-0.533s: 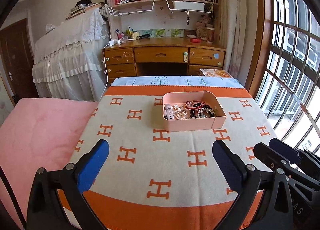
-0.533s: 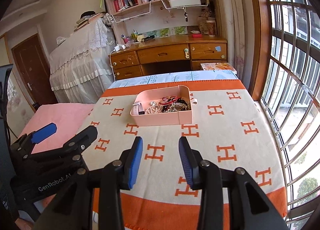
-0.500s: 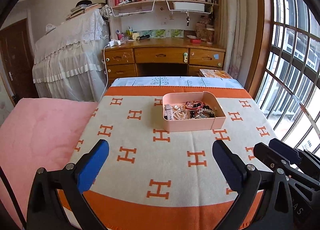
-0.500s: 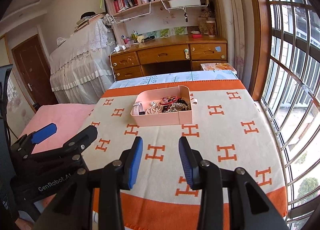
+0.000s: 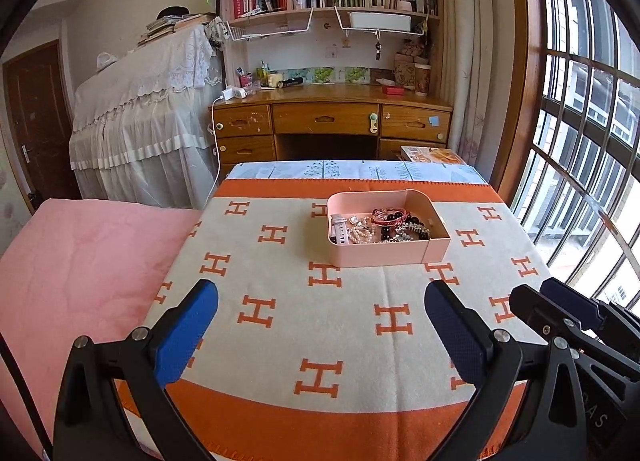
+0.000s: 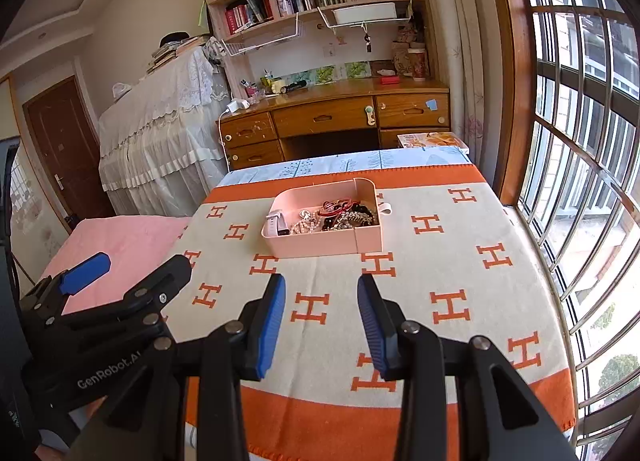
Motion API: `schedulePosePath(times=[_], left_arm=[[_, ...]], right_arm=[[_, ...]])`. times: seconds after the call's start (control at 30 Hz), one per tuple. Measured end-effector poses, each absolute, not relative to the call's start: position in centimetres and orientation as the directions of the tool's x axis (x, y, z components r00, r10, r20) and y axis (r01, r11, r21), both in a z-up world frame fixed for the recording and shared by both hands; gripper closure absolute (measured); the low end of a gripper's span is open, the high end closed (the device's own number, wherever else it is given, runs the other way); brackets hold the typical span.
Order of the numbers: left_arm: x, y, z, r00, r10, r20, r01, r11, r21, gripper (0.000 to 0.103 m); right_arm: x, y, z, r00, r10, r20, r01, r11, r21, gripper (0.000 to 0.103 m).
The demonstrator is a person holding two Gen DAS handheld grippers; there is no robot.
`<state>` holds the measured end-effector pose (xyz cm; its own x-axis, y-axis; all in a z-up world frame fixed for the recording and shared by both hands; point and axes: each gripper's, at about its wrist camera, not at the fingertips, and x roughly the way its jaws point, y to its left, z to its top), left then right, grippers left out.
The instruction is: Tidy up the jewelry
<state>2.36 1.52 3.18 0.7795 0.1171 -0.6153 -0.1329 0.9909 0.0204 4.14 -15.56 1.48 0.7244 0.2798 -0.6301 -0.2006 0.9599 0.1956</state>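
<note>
The left gripper (image 5: 320,325) hovered with jaws spread wide, empty. Ahead, the pink tray (image 5: 376,255) on the blanket (image 5: 280,301) held all visible jewelry (image 5: 380,225), heaped and unsorted. The right gripper (image 6: 322,321) hovered, jaws parted, empty. No pieces lay outside the tray.

Pink tray (image 5: 376,255) on a cream blanket (image 5: 280,301) patterned with orange H's.

I'm looking forward along both grippers from the near edge of the blanket-covered table (image 5: 280,269), facing the desk (image 5: 332,117). Both views are sharing the pink tray (image 5: 384,253) mid-table; my right camera is sitting rightward, nearer the window (image 6: 580,181), catching the left gripper (image 6: 120,273).
</note>
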Motion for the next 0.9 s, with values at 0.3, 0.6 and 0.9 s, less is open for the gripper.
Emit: schedulePosePath(times=[0.3,0.6,0.9], left_arm=[[2.57,1.43,3.03,0.775,0.114,-0.621,-0.131,0.991,0.019,0.001],[2.53,1.55,3.08,0.779,0.114,-0.617,-0.132,0.991,0.018,0.001],[2.38,1.69,3.06,0.781,0.116,-0.614,-0.136,0.991,0.015,0.001]], right_arm=[[4.11,-15.71,1.35,0.723,0.276,-0.633,-0.194,0.961,0.197,0.065],[4.14,-15.94,1.33,0.728,0.274,-0.629,-0.195,0.962,0.193,0.065],[4.13,-16.19,1.35,0.731,0.270,-0.627,-0.191,0.963,0.192,0.065]])
